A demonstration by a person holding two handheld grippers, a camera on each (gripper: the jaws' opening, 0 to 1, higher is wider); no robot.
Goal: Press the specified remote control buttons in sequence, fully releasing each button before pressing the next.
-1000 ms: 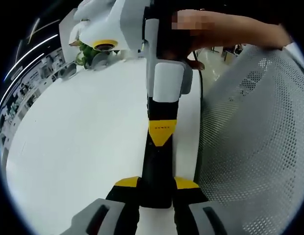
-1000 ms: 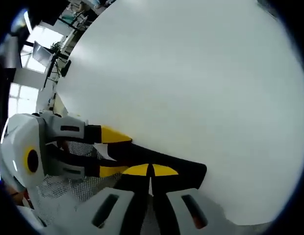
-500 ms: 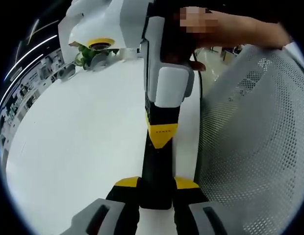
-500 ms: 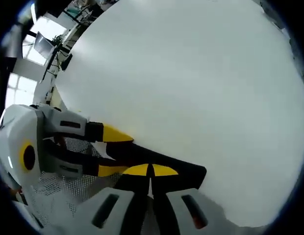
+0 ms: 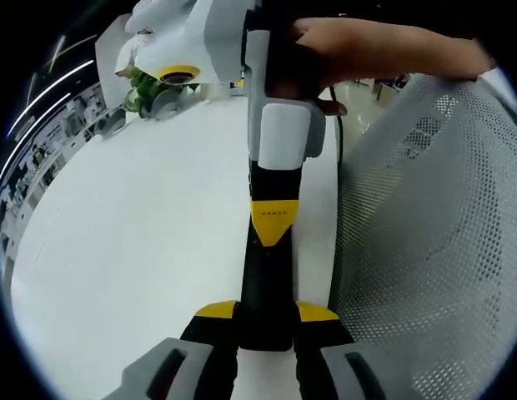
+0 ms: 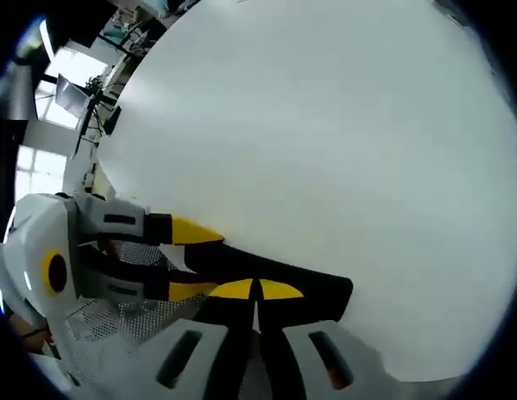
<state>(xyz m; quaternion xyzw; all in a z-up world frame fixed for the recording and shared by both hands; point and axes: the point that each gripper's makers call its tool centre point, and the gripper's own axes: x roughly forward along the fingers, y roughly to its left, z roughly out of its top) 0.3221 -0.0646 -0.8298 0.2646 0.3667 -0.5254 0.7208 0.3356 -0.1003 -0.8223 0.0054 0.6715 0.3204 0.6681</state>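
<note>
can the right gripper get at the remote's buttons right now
Probably yes. The left gripper clamps the black remote at one end, and the right gripper, jaws together, already sits on top of it with nothing between.

Right gripper view. Your right claw [image 6: 257, 290] rises from the bottom edge with its yellow-tipped jaws pressed together, no gap between them, their tips resting on the black remote [image 6: 275, 279]. The remote lies flat on the white counter [image 6: 325, 142], running from the lower centre toward the left. There your left claw [image 6: 177, 260] comes in from the left edge, one yellow tip on each long side of the remote's far end, clamping it. White perforated mesh [image 6: 117, 317] lies beneath the left claw at lower left. Windows and dark stands sit far off at upper left, beyond the counter's edge.
</note>
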